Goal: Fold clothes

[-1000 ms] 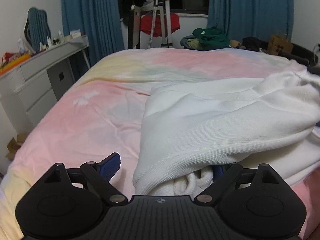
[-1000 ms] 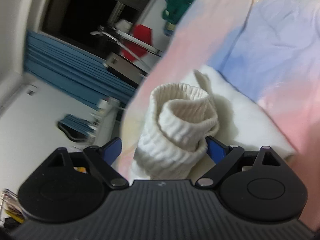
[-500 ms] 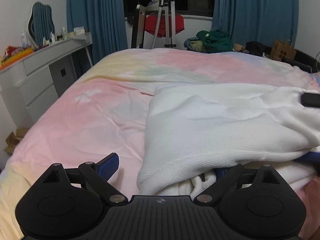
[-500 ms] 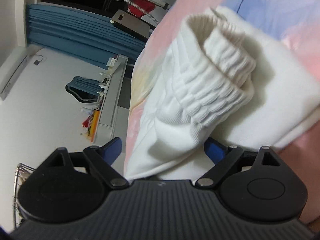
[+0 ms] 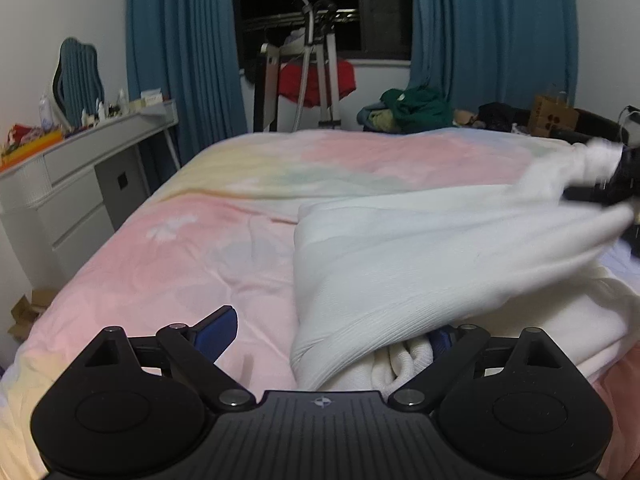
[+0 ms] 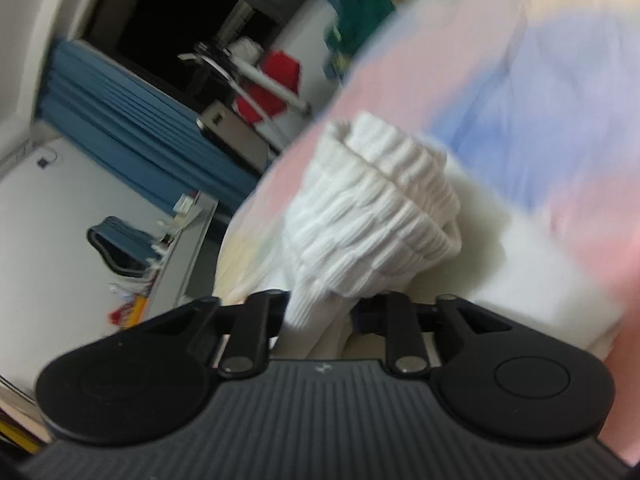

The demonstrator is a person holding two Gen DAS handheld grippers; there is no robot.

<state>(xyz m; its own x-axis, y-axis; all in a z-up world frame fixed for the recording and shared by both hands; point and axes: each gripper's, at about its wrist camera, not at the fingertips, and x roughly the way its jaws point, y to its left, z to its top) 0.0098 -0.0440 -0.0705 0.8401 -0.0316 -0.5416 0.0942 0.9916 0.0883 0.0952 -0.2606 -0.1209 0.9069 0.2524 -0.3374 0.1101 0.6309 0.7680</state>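
Your right gripper (image 6: 320,312) pinches the white sweater's (image 5: 420,264) ribbed cuff (image 6: 384,216), raised above the bed (image 5: 192,248).
Your left gripper (image 5: 332,332) gapes wide at the near edge; the right view is blurred, so that grip only seems firm.

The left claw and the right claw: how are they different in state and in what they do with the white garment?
The left claw stands wide open, its blue fingers spread; the right claw is closed on the ribbed cuff.
The left claw rests low at the white garment, whose folded edge lies between its fingers, ungripped; the right claw holds its cuff above the bed.
Both are black and touch the same garment.
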